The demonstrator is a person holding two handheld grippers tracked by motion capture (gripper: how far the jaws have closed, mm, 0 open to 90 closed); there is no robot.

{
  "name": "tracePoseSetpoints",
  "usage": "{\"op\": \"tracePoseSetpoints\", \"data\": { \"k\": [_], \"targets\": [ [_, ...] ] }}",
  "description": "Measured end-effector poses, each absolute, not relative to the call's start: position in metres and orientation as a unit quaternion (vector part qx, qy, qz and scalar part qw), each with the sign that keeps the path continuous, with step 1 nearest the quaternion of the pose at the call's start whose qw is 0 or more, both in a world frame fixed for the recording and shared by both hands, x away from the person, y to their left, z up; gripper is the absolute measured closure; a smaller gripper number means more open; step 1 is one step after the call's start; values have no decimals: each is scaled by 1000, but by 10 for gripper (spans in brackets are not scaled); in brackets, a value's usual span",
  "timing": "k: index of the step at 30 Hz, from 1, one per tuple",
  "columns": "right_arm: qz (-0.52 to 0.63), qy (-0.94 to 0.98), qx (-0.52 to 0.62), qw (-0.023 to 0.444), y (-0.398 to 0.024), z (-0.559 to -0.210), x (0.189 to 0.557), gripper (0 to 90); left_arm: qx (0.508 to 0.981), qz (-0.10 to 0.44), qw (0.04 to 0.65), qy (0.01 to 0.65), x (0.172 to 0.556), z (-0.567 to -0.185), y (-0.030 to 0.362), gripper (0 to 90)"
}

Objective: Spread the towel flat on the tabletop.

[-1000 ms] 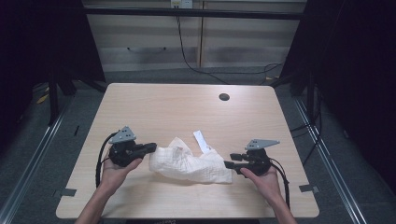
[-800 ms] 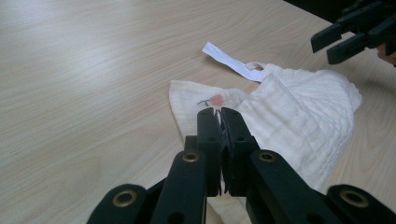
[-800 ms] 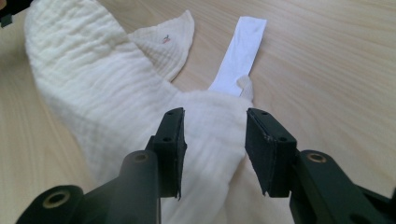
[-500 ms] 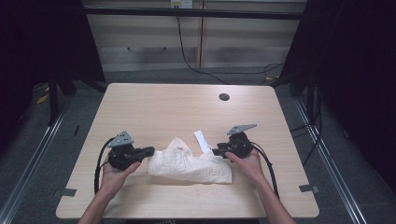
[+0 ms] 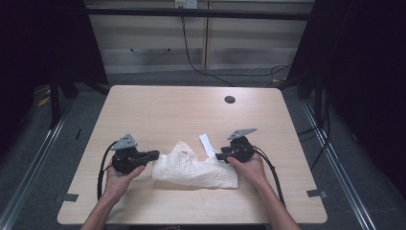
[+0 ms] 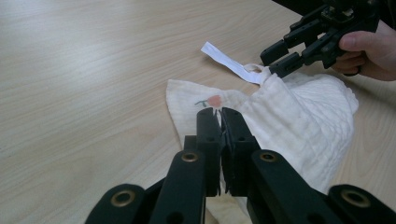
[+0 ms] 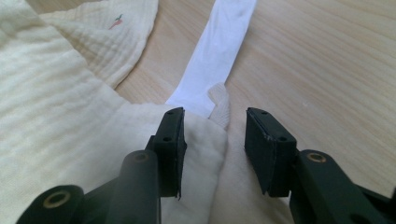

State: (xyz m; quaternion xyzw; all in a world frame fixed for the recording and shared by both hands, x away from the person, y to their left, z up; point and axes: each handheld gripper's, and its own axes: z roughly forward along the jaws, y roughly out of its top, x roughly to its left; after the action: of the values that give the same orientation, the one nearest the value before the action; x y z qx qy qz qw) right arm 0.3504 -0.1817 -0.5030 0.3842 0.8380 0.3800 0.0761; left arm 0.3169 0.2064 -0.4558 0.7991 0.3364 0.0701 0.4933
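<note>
One cream cloth (image 5: 194, 167) in the lower middle of the high view, crumpled on one light wooden table (image 5: 158, 110). One small red and green picture (image 6: 211, 101) printed on the cloth, near its upper left corner in the left gripper view. One white strip (image 5: 207, 144) fastened to the upper right part of the cloth, flat on the wood, pointing toward the top of the frame.

Two grippers, one in each hand. Left gripper (image 5: 152, 155) at the lower left of the high view, just at the left edge of the cloth; in the left gripper view the two black jaws clenched together with a fold of the cloth pinched between them, near the printed picture. Right gripper (image 5: 219, 155) at the right of the cloth, at the corner where the strip begins. In the right gripper view two jaws standing apart, having just closed a little, with the corner of the cloth and a small loop (image 7: 219, 105) of fabric in the gap; pads not pressing on the fabric, so grip released.

One round dark hole (image 5: 230, 99) in the table, upper right of the high view, well apart from the cloth. Two cables (image 5: 101, 165), one behind each gripper.
</note>
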Motion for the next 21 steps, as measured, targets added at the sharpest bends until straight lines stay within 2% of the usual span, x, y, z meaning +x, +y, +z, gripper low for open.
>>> {"op": "tracePoseSetpoints", "data": {
  "k": [8, 14, 21],
  "targets": [
    [379, 851, 353, 88, -171, -504, 345, 713, 800, 70, 493, 336, 317, -456, 207, 869],
    [385, 848, 354, 86, -172, -505, 343, 846, 799, 70, 494, 335, 317, -456, 207, 869],
    [424, 822, 378, 41, -181, -507, 345, 878, 798, 69, 495, 337, 317, -454, 209, 871]
  ]
}}
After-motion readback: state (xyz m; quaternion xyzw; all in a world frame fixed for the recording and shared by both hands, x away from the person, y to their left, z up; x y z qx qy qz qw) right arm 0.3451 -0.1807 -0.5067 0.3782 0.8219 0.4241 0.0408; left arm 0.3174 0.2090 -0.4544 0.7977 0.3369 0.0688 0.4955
